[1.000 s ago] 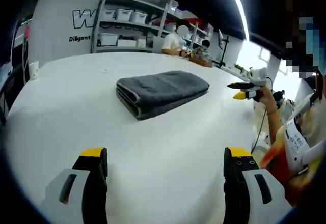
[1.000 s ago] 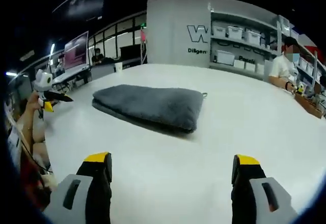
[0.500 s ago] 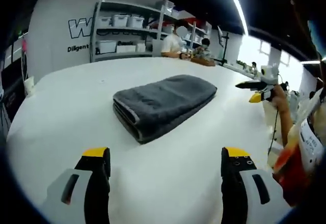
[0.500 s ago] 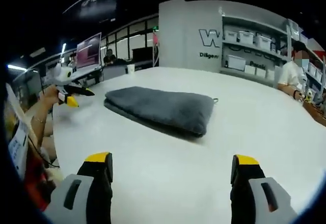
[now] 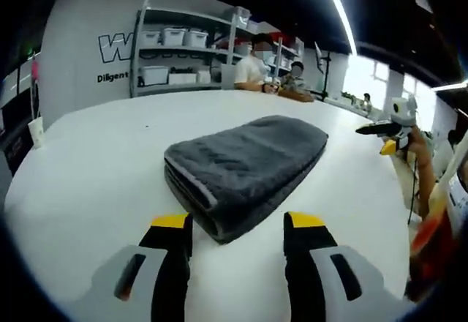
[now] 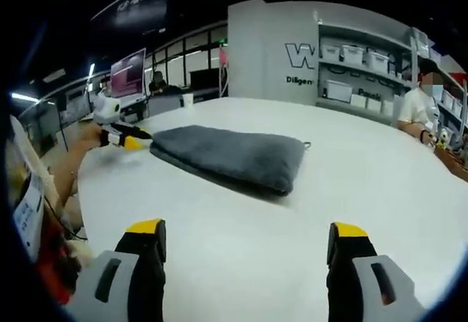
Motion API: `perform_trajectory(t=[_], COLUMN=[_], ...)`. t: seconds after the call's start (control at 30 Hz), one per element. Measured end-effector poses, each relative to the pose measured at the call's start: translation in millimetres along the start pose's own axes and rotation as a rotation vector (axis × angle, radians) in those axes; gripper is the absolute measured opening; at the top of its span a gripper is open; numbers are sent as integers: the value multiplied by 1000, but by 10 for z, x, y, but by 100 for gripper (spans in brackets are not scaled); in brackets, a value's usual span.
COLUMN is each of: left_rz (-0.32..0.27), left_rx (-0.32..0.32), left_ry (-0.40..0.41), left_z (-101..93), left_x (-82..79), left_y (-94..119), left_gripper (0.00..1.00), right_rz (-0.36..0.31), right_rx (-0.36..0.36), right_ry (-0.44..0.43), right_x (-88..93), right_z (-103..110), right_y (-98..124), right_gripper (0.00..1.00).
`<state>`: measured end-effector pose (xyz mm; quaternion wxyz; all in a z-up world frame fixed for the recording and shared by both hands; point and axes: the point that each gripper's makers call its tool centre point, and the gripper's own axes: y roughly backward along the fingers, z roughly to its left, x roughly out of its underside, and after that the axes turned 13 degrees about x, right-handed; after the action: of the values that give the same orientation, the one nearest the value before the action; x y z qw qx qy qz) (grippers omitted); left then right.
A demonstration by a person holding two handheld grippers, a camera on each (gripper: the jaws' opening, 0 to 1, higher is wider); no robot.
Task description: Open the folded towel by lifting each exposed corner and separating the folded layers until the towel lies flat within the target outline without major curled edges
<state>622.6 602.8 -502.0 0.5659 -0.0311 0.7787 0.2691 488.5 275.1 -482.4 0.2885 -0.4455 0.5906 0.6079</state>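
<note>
Towel (image 5: 245, 167), dark grey and folded into a thick pad, lies on the white table (image 5: 88, 168) at the centre of the left gripper view, its stacked layered edge facing the lower middle of the frame. Just below that edge sits the left gripper (image 5: 238, 228), its yellow-tipped jaws apart with nothing between them, one tip either side of the nearest corner and not touching the cloth. In the right gripper view the towel (image 6: 234, 157) lies left of centre, and the left gripper (image 6: 131, 137) reaches its left end from the left edge of the frame. The right gripper (image 6: 245, 238) stands at the bottom of that view, jaws spread wide and empty, well apart from the towel. Shelving (image 5: 186, 51) with storage bins fills the upper left background.
</note>
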Motion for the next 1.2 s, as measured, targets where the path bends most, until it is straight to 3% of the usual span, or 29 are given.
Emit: perform_trajectory(t=[0.2,0.27,0.4,0.5,0.9,1.2], left_rz=[35,11,61,54,85,104], left_rx=[-21,-12,-26,-31,-66,-123], left_ry=[-4,-28,-83,-104,-168,-176], left_z=[83,95,130,145,195,374], left_x=[88,52,116,101,113,135], left_y=[-53,-104,-174,-183,-150,-6], left_gripper=[30,23,14,6,2,2], right_rz=[1,2,9,9,8,12], right_rx=[-9,-14,-32,-37,-36,-42], right_ry=[1,0,-2,-3,-3,6], right_x=[2,6,21,22,20,11], right_z=[25,29,63,75,94,133], right_y=[-8,-14,-22,-25,-19,-39], right_gripper=[88,87,88,88,88,88])
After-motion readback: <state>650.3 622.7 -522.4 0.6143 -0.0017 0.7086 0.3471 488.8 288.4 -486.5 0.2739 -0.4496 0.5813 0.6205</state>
